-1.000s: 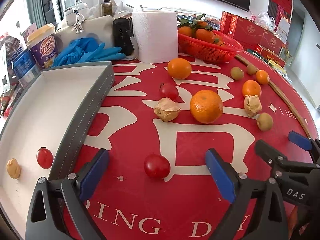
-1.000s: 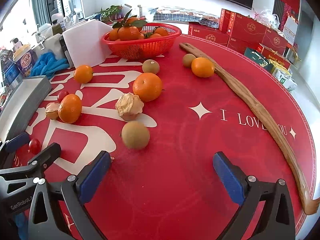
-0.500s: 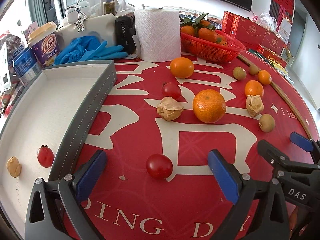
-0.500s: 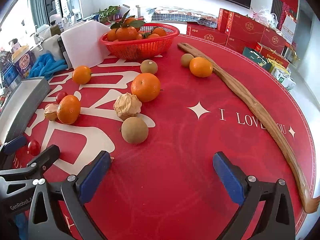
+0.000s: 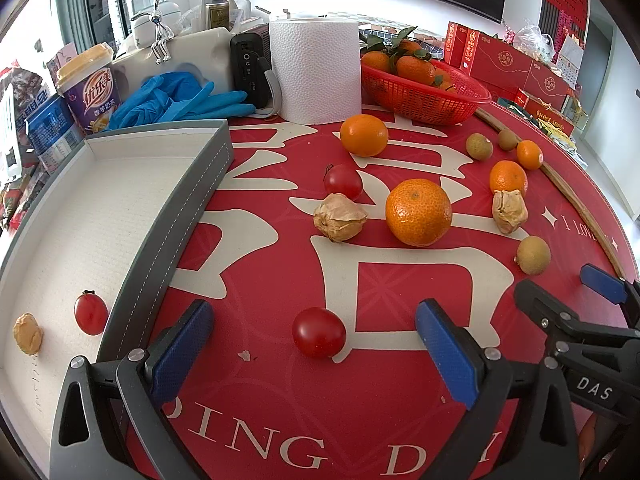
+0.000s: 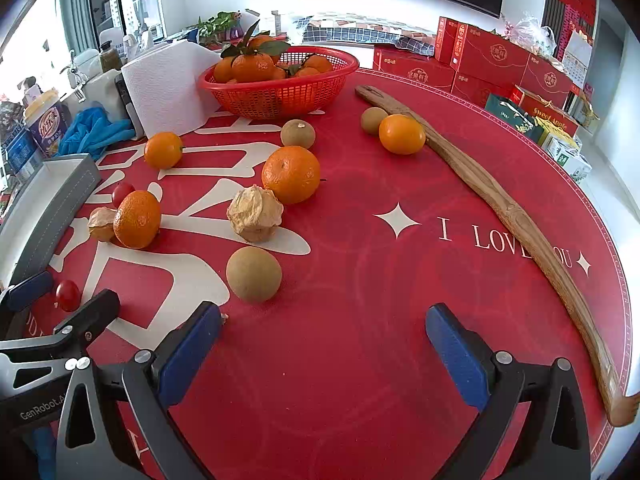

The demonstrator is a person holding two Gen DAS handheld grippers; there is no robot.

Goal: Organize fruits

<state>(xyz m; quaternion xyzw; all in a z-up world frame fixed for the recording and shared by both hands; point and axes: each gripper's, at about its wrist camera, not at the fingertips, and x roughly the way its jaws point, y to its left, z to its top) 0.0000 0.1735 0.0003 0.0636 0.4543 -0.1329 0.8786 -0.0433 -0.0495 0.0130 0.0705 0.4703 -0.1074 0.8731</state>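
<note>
Fruits lie loose on the red counter [image 5: 280, 264]. One cherry tomato [image 5: 319, 332] now sits closer between the spread-apart left claw [image 5: 314, 344] (right claw [image 6: 324, 340] spread apart too), probably bound for the tray [image 5: 188, 196].

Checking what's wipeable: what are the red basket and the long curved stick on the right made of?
The red basket looks like moulded plastic: glossy, with a regular open mesh. The long curved stick looks like wood: matte brown with visible grain, possibly unvarnished.
</note>
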